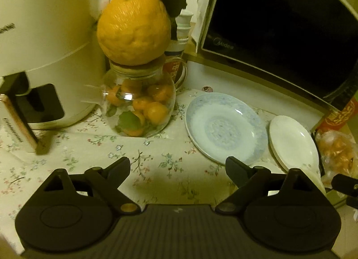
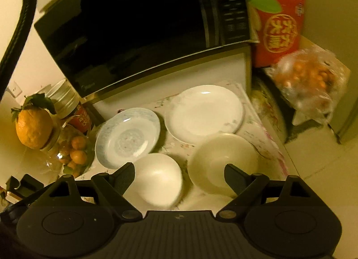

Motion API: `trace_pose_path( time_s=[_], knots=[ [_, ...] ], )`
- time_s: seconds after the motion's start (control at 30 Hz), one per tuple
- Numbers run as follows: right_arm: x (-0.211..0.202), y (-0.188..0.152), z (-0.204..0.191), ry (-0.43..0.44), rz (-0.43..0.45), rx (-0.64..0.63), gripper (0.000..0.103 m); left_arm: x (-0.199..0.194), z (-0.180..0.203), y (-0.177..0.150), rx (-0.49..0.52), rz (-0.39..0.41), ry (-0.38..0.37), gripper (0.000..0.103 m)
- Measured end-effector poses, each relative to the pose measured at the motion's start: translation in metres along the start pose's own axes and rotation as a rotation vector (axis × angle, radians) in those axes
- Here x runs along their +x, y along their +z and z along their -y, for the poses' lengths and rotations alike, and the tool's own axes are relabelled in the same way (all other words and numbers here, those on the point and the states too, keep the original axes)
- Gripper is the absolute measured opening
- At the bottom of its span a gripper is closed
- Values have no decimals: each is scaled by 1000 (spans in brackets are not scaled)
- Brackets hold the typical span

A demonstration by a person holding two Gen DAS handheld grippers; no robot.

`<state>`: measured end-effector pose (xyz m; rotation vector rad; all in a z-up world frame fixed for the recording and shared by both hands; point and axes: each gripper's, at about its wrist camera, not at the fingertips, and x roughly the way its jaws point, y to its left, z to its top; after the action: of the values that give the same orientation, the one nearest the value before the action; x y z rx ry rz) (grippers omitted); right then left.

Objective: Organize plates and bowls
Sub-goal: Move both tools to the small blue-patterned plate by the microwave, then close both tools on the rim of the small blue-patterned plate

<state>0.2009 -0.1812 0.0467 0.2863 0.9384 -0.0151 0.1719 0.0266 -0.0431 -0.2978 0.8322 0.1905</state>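
A blue-patterned plate [image 1: 226,128] lies on the floral cloth; it also shows in the right wrist view [image 2: 127,137]. A white plate [image 1: 293,142] lies to its right, also seen in the right wrist view [image 2: 204,112]. Two white bowls sit nearer in the right wrist view: one on the left [image 2: 157,179], one on the right [image 2: 221,162]. My left gripper [image 1: 177,167] is open and empty above the cloth, short of the blue plate. My right gripper [image 2: 179,176] is open and empty, hovering above the two bowls.
A white appliance [image 1: 44,46] stands at the left. A glass jar of small oranges [image 1: 138,104] carries a large citrus fruit [image 1: 134,28]. A black microwave [image 2: 138,23] stands behind the plates. A red box [image 2: 279,21] and a bag of fruit [image 2: 308,84] are at the right, past the table edge.
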Motion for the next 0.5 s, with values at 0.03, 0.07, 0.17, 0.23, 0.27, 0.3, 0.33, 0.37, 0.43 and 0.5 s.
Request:
trace_pose_path(
  time_s=[0.03, 0.07, 0.17, 0.23, 0.27, 0.3, 0.33, 0.37, 0.43, 0.5],
  knots=[
    [7, 1, -3, 6, -3, -12, 86, 6, 0, 2, -7, -5, -1, 90],
    [13, 2, -5, 11, -9, -21, 86, 14, 0, 5, -15, -10, -4, 89],
    [27, 6, -13, 49, -36, -35, 83, 28, 1, 10, -36, -15, -9, 85],
    [39, 11, -19, 78, -48, -45, 77, 38, 0, 12, -46, -18, -8, 82],
    [47, 15, -21, 88, -53, -49, 72, 42, 0, 14, -52, -18, -11, 80],
    [55, 17, -23, 92, -60, -48, 70, 46, 0, 15, -58, -19, -16, 80],
    [63, 20, -24, 96, -71, -42, 66, 50, 0, 17, -65, -20, -20, 79],
    [70, 22, -24, 100, -81, -32, 62, 54, 0, 18, -71, -21, -24, 79],
    [88, 26, -24, 106, -109, -1, 60, 61, 0, 20, -79, -27, -30, 79],
    [103, 28, -23, 115, -135, 31, 59, 68, 1, 23, -87, -35, -35, 79]
  ],
)
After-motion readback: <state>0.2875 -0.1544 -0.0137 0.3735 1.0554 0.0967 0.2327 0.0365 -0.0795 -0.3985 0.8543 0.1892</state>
